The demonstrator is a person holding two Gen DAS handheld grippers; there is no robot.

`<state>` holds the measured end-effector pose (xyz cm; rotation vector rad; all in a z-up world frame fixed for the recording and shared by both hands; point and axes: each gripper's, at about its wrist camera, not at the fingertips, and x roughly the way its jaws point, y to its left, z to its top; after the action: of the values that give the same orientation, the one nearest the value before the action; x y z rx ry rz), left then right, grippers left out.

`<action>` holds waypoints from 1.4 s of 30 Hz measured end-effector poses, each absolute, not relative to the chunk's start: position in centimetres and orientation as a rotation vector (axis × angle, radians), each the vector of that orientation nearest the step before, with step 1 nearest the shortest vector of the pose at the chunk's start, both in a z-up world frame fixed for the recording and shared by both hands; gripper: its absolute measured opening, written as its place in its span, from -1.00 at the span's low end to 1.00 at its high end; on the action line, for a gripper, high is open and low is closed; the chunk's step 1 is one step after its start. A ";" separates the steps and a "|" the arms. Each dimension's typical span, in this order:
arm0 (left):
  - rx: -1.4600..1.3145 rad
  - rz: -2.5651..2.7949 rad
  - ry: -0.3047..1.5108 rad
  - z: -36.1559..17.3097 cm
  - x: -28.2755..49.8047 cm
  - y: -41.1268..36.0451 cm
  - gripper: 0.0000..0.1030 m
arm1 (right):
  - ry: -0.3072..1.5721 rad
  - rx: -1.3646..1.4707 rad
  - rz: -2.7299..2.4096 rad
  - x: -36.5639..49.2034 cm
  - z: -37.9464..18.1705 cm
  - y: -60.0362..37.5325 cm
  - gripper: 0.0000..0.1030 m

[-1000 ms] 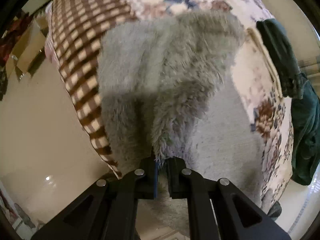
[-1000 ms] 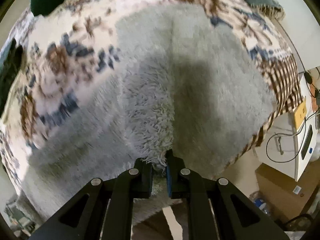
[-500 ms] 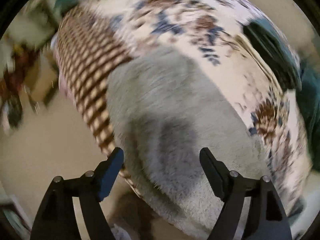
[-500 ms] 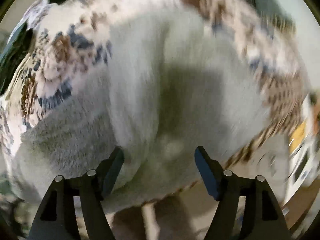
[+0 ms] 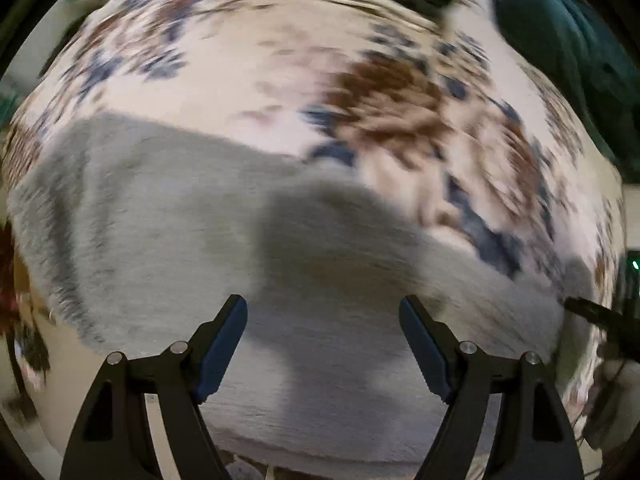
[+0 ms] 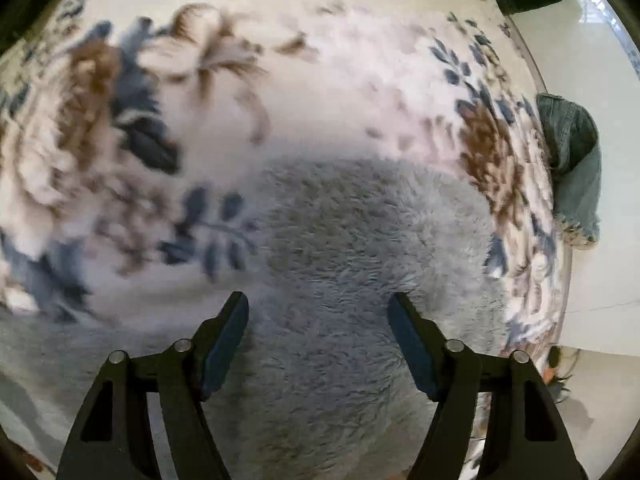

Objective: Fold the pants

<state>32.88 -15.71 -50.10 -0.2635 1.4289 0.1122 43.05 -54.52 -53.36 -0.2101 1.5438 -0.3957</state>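
Grey fleece pants (image 5: 168, 216) lying flat on floral blanket (image 5: 248, 68). Left gripper (image 5: 323, 312) and right gripper (image 6: 318, 308): jaws spread wide, empty, above pants. Denim garment (image 6: 576, 160) at blanket's right edge.

Motion blur smears the floral cream, brown and blue fleece blanket (image 5: 360, 80) and the fluffy grey fleece pants (image 5: 160, 208) in the left wrist view. At twelve o'clock a dark green cloth (image 5: 560, 40) is cut off by the frame's edge. At three o'clock in the right wrist view, a faded blue denim garment (image 6: 576, 168) hangs partly hidden behind the blanket's edge.

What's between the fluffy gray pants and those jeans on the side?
In the right wrist view, only the flowered blanket lies between the gray pants and the jeans.
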 end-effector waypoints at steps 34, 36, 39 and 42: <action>-0.383 0.449 1.365 -48.4 24.8 2.0 0.49 | 1.533 0.955 -0.374 17.1 -54.0 -48.6 0.08; -0.442 0.486 1.352 -49.1 24.6 4.9 0.49 | 1.554 1.004 -0.397 16.4 -54.9 -46.9 0.08; -0.564 0.493 1.323 -50.7 24.4 8.6 0.49 | 1.557 1.081 -0.412 15.6 -56.5 -45.3 0.08; -0.641 0.488 1.287 -52.1 24.3 11.7 0.34 | 1.499 1.072 -0.390 15.7 -56.9 -43.2 0.08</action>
<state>24.25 11.67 -52.11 -0.6414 1.2870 0.4883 15.69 -43.15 -56.95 1.0721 1.4993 -0.3898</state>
